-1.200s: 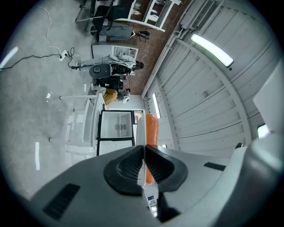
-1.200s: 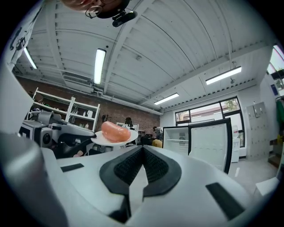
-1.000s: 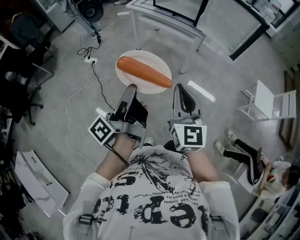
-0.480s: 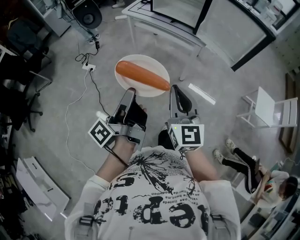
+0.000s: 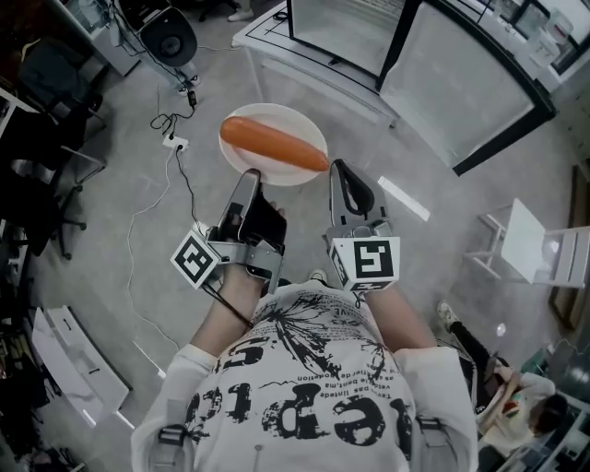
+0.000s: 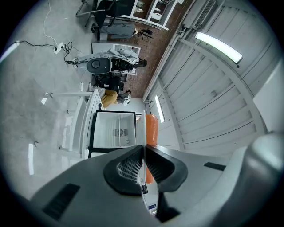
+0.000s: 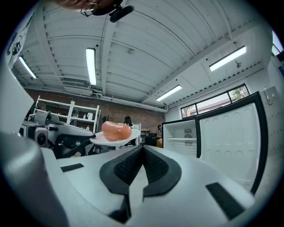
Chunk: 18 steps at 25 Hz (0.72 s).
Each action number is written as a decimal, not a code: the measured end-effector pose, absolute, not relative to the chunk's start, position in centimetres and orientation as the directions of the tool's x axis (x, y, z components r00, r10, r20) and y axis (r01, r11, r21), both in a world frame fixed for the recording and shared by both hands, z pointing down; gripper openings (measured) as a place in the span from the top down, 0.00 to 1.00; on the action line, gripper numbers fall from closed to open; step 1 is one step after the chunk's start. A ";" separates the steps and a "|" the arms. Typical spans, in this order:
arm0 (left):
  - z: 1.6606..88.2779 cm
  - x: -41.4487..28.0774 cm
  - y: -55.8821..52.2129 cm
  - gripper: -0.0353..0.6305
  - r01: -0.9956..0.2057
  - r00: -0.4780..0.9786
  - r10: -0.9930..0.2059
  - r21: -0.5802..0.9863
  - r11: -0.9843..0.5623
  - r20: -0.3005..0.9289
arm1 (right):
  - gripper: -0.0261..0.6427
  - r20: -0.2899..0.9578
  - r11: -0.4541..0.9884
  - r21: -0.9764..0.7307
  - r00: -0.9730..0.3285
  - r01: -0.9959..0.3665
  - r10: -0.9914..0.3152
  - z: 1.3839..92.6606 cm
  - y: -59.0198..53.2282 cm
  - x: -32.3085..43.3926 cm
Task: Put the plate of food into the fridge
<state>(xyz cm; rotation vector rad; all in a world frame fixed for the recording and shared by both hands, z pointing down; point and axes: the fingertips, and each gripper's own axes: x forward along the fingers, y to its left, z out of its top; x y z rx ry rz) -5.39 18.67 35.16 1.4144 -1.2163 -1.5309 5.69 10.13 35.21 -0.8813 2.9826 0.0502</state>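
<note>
Gripping: left gripper point(image 5: 251, 177) clamped on plate point(image 5: 241, 159) rim
Right gripper point(image 5: 339, 171): jaws together, empty
Floor point(image 5: 120, 212): grey concrete
Fridge point(image 5: 341, 23): open, upper right

White T-shirt point(image 5: 304, 387), black print, grey left hand-held gripper point(image 5: 251, 176), right hand-held gripper point(image 5: 338, 168)

Only the person's white shirt point(image 5: 304, 387) bears print: large black letters, perhaps "rep…", too warped to read surely.
</note>
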 end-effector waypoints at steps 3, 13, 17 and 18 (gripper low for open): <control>35.6 -5.8 16.0 0.91 -0.108 -0.143 -0.940 0.948 -0.298 -0.311 | 0.96 -0.042 0.839 -0.004 -0.838 -0.544 -0.544 36.0 7.1 5.3; 35.7 -11.1 9.8 0.91 -0.070 -0.098 -0.950 0.954 -0.292 -0.298 | 0.96 -0.005 0.818 -0.017 -0.818 -0.575 -0.575 36.4 1.8 0.4; 35.4 -14.1 5.6 0.91 -0.044 -0.018 -0.952 0.951 -0.306 -0.307 | 0.96 -0.007 0.775 -0.011 -0.775 -0.632 -0.632 36.1 -1.4 -2.3; 35.2 -15.1 4.7 0.91 -0.038 0.002 -0.951 0.950 -0.310 -0.310 | 0.96 -0.007 0.767 -0.004 -0.766 -0.642 -0.642 35.9 -2.0 -3.2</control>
